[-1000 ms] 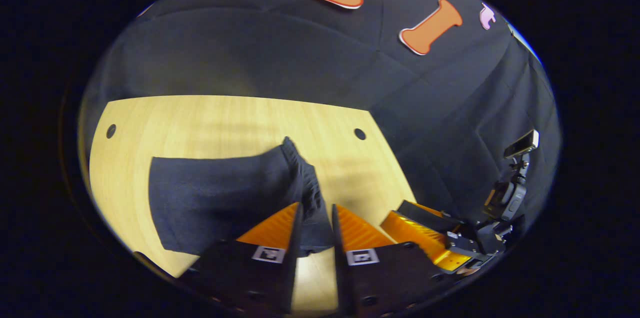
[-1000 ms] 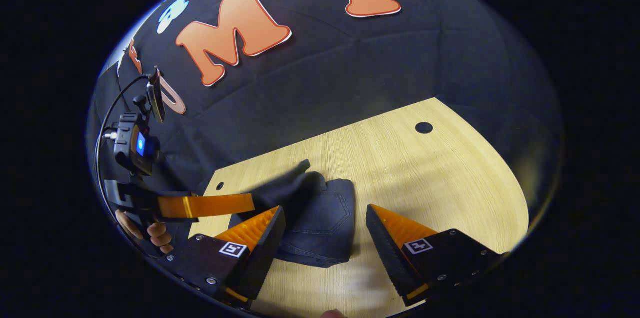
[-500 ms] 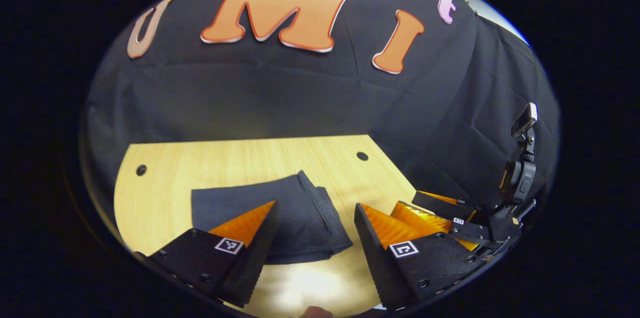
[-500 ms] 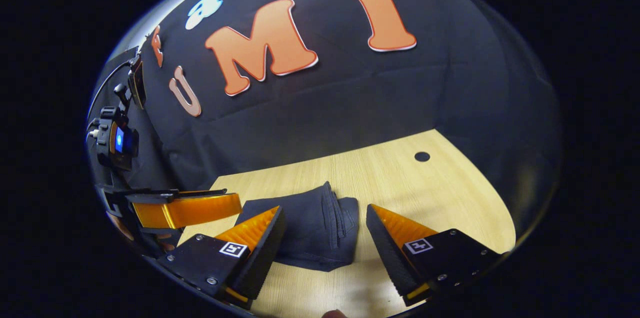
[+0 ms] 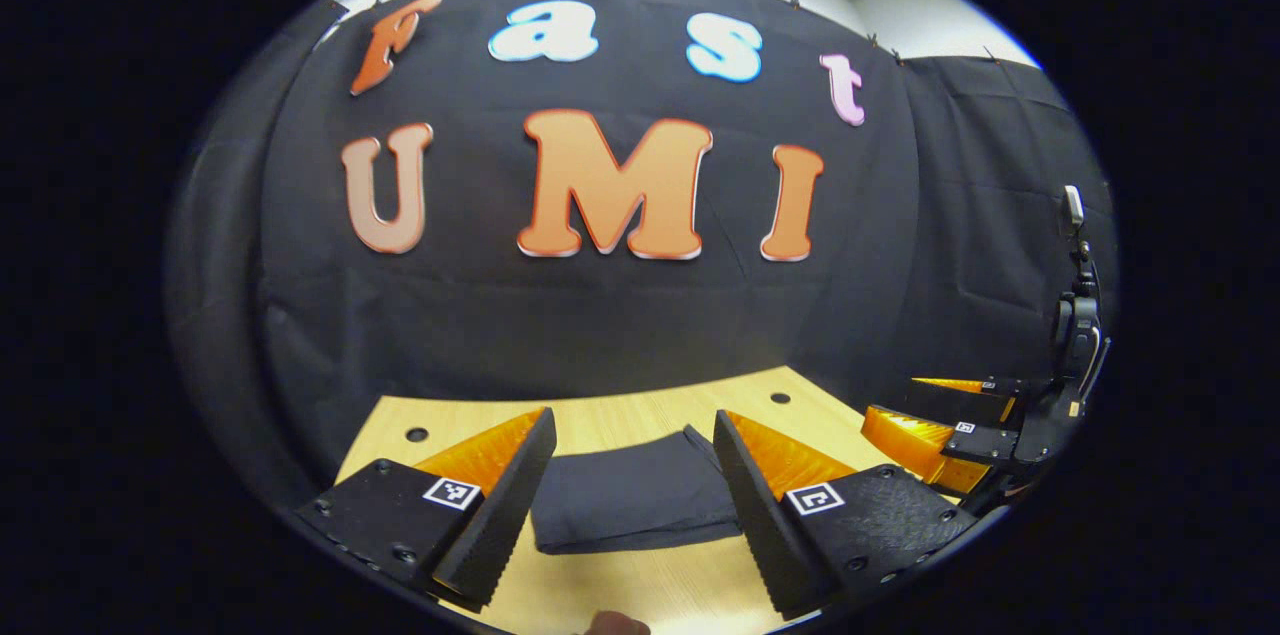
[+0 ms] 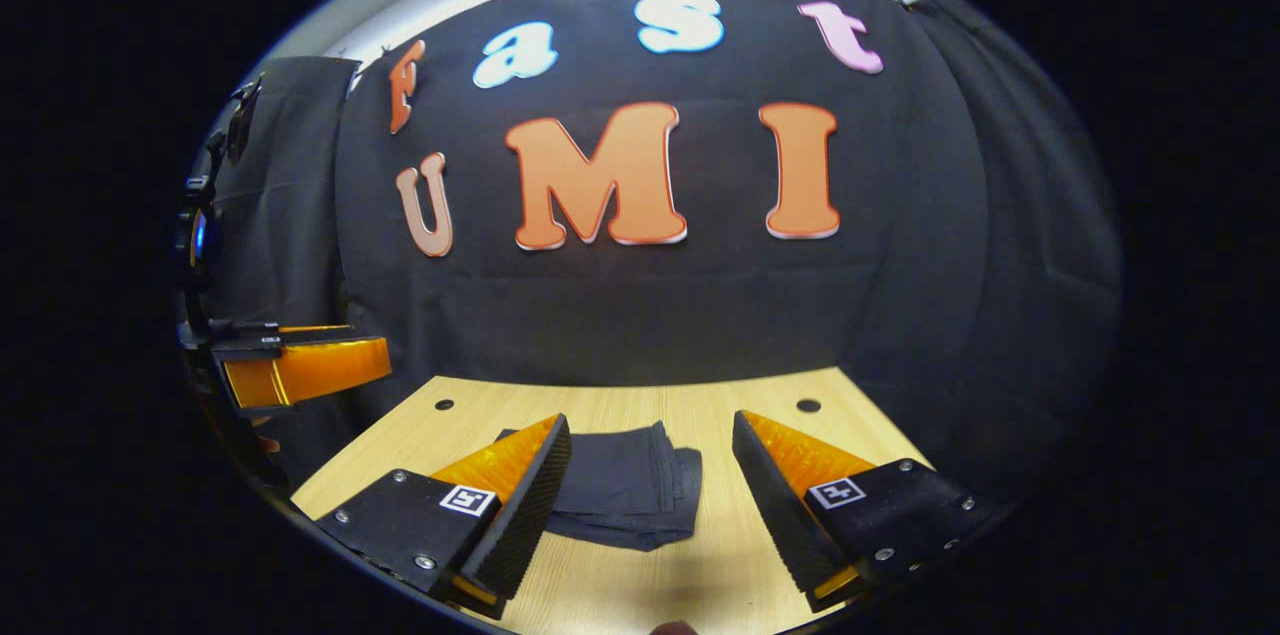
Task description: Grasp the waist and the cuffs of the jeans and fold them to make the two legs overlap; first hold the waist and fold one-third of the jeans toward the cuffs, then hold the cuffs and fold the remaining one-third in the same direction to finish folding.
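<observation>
The dark jeans [image 5: 630,497] lie folded into a compact flat stack on the light wooden table [image 5: 600,420]. In the left gripper view my left gripper [image 5: 632,500] is open, raised and pulled back, with the stack seen between its fingers. The right gripper view has the same folded jeans [image 6: 625,487] with layered edges at their right side, and my right gripper [image 6: 650,500] is open above the near table, holding nothing. The right gripper [image 5: 950,415] also appears at the right edge of the left gripper view, and the left gripper [image 6: 300,365] at the left edge of the right gripper view.
The table [image 6: 760,415] has small round holes near its far corners [image 6: 808,406] [image 6: 444,405]. The black cloth wall stands right behind the table's far edge. A fingertip [image 5: 615,623] peeks in at the bottom.
My left gripper let go of the jeans and opened; the lifted fabric now lies flat on the stack. Both grippers rose and drew back, tilting up toward the wall.
</observation>
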`<state>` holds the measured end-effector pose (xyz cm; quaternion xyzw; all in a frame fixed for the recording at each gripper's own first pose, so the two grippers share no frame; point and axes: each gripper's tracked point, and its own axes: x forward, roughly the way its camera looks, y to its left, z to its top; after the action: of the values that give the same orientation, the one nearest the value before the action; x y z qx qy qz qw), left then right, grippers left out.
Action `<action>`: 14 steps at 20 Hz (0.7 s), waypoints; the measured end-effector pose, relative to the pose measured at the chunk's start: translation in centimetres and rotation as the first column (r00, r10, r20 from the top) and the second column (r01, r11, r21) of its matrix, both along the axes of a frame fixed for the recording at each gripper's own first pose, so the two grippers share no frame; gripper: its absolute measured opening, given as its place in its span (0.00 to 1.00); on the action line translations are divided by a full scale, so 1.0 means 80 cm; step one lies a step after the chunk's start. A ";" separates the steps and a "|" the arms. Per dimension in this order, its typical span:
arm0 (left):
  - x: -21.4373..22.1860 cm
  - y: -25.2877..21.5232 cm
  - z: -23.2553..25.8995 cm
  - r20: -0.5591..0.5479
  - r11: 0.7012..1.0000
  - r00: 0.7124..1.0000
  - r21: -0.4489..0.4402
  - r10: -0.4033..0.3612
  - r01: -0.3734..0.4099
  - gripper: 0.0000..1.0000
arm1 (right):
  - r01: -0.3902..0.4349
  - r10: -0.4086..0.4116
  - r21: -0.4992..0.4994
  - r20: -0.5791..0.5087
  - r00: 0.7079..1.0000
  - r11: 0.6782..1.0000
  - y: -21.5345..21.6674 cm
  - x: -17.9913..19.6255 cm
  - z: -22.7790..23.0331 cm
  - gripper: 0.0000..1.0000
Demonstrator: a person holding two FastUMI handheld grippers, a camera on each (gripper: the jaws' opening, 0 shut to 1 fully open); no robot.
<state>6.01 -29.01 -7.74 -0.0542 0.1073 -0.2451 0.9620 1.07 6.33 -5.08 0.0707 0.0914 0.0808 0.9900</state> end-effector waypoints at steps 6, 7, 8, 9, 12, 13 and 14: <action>-0.070 0.090 0.036 0.167 0.992 0.978 -0.009 0.123 -0.123 0.89 | -0.023 0.029 -0.047 0.119 0.992 0.999 0.029 -0.065 0.054 0.98; -0.084 0.101 0.034 0.183 0.990 0.974 -0.009 0.137 -0.138 0.95 | -0.028 0.034 -0.049 0.135 0.990 0.998 0.032 -0.072 0.060 0.98; -0.095 0.109 0.034 0.195 0.989 0.970 -0.011 0.146 -0.147 0.95 | -0.025 0.032 -0.052 0.152 0.988 0.998 0.035 -0.079 0.065 0.98; -0.103 0.117 0.031 0.208 0.988 0.966 -0.016 0.156 -0.156 0.95 | -0.025 0.033 -0.054 0.161 0.986 0.998 0.035 -0.086 0.069 0.98; -0.116 0.127 0.012 0.201 0.984 0.964 -0.027 0.176 -0.174 0.95 | -0.023 0.030 -0.042 0.174 0.984 0.999 0.040 -0.099 0.076 0.98; -0.119 0.133 0.006 0.195 0.983 0.964 -0.029 0.182 -0.179 0.90 | -0.024 0.031 -0.039 0.176 0.984 0.999 0.041 -0.100 0.076 0.98; -0.120 0.140 -0.002 0.189 0.980 0.962 -0.023 0.196 -0.195 0.92 | -0.024 0.030 -0.039 0.172 0.985 0.999 0.042 -0.102 0.074 0.98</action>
<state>-3.55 -17.82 -7.90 -0.0430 0.0085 -0.1531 0.9872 -7.11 9.69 0.81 0.0439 0.0078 0.0983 0.9942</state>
